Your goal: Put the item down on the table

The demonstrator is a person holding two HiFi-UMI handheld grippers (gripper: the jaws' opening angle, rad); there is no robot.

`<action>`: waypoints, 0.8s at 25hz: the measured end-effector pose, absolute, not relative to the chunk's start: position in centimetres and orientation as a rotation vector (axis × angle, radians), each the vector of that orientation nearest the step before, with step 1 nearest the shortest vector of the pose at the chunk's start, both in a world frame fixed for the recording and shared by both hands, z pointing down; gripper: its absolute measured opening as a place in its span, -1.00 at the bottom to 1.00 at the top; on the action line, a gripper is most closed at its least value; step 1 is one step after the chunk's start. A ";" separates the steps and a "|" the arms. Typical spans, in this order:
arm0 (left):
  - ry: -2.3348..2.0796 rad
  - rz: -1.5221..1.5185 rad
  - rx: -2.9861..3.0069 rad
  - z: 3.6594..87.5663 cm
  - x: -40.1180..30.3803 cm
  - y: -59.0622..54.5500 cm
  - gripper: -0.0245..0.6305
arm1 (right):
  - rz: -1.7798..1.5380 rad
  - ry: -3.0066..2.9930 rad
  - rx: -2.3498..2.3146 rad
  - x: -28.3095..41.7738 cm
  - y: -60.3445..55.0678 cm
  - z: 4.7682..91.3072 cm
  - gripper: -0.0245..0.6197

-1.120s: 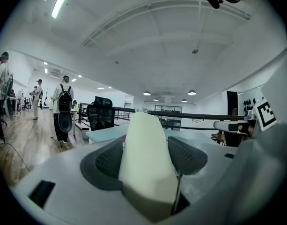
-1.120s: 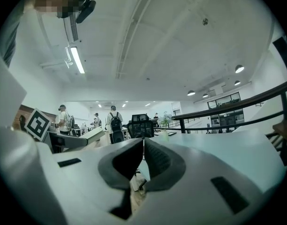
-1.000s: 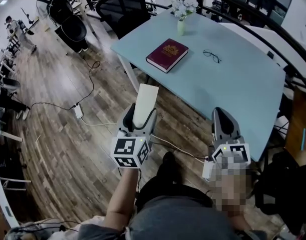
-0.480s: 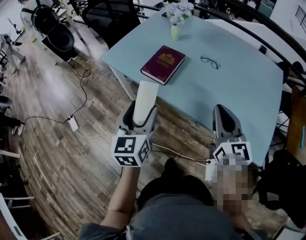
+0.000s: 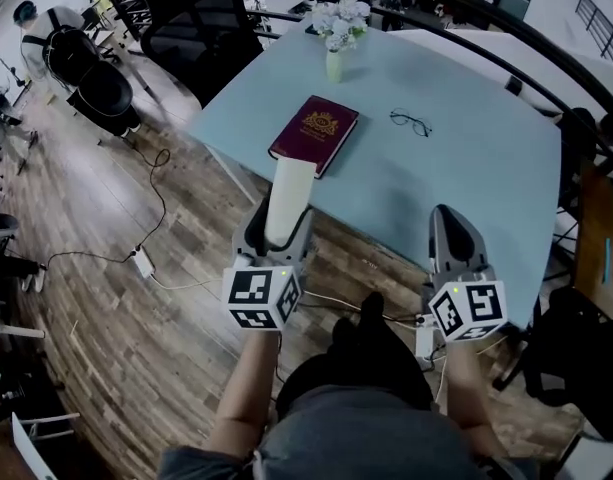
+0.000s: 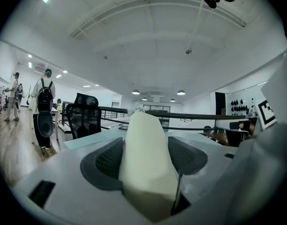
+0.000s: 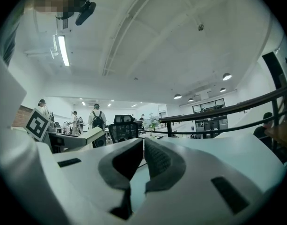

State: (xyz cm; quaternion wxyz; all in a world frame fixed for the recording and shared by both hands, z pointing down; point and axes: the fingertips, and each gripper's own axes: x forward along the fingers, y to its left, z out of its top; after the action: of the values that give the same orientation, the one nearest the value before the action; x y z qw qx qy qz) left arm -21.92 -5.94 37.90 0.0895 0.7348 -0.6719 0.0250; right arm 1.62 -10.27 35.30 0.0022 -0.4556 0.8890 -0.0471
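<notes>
A long cream-coloured block (image 5: 288,199) sticks forward out of my left gripper (image 5: 276,230), whose jaws are shut on it; in the left gripper view the cream block (image 6: 145,158) fills the gap between the dark pads. Its far end hangs over the near edge of the light blue table (image 5: 466,168), just short of a dark red book (image 5: 313,133). My right gripper (image 5: 452,238) is shut with nothing in it and sits over the table's near right edge. In the right gripper view, the right gripper (image 7: 143,144) has its pads touching.
On the table stand a small vase of white flowers (image 5: 336,38) at the far side and a pair of glasses (image 5: 410,122) right of the book. A black office chair (image 5: 201,18) stands at the table's far left. Cables (image 5: 161,193) and a power strip (image 5: 142,262) lie on the wooden floor.
Both grippers and the head have moved closer to the table. The block's tip now reaches the table's edge near the book. Both grippers stay shut as before.
</notes>
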 end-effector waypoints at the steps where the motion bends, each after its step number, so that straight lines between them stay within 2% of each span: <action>1: -1.994 0.078 2.192 37.9 -21.8 -6.4 0.01 | -0.147 2.783 -1.435 1.8 -10.5 35.3 -0.92; 20: -1.875 0.140 2.312 37.9 -17.7 -15.5 0.01 | -0.151 2.713 -1.520 4.5 -15.9 35.1 -0.92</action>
State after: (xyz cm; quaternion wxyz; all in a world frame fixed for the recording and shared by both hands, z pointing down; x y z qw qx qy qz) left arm -17.65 -15.46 37.92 0.0806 0.7733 -0.6271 0.0467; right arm 4.49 -15.91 35.08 0.0142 -0.4882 0.8713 -0.0484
